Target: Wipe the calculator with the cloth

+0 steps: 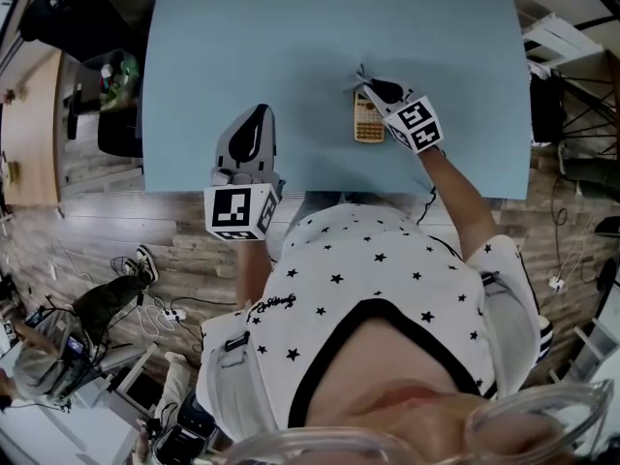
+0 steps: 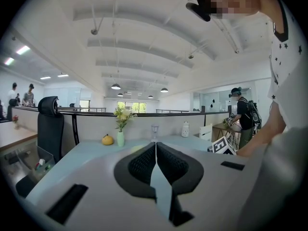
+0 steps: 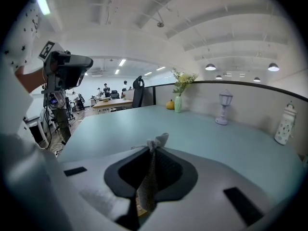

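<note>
Pale blue table (image 1: 242,46), calculator (image 1: 367,124) lying flat near its front edge

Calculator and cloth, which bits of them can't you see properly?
The calculator: in the head view the right gripper covers its top end, and its keys are too small to read.
The cloth: the right gripper view shows only a strip pinched in the jaws; the gripper's body hides the rest.
Whether the cloth touches the calculator: cannot tell in either view.

Open-plan office: desks (image 3: 107,103), a low partition (image 2: 94,128), an office chair (image 2: 50,126).
</note>
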